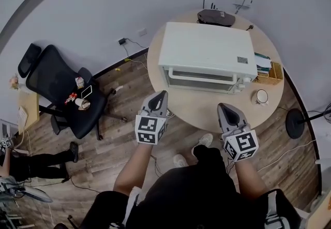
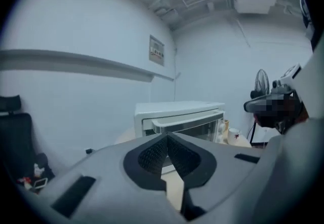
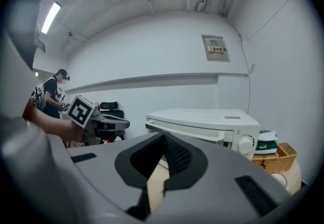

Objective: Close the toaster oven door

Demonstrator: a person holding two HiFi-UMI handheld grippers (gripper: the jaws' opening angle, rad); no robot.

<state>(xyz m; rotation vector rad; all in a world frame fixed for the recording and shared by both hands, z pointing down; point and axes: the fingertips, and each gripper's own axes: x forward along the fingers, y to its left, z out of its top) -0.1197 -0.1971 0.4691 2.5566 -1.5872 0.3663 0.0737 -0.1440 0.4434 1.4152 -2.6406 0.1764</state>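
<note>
Toaster oven (image 1: 204,47) sits mid-tabletop (image 1: 194,111), a white box w/ its glass door (image 1: 202,80) facing the person. The door stands up & looks near shut, maybe a touch ajar at the top edge; no view settles it. Judging by build, the box is stiff sheet metal & prob heavy enough not to slide under a light push. The door is likely hinged low & glass-fronted, so rigid but not sth to slam, and the painted surfaces are likely slick. Best contact pt is the long bar handle (image 1: 199,73) across the door's top, pushed at its middle so the door doesn't twist. No real grip is needed; a nudge w/ closed tips should do. Knobs (image 1: 241,87) at the front's right end are best avoided. Left gripper (image 1: 163,93) hovers at the tabletop's near-left edge, left of the door's centre, fingers together w/ nothing btwn them, tips aimed at the oven front, near but not touching. Right gripper (image 1: 224,105) hangs over the near-right part of the tabletop, also pointed toward the oven, fingers likewise closed tip to tip & empty, apart from the door. Both forearms reach fwd from the body, roughly parallel. A mug (image 1: 261,97) stands right of the oven near the rim, w/ a basket (image 1: 274,73) behind it. An office chair (image 1: 62,86) is well off to the left on the floor.
</note>
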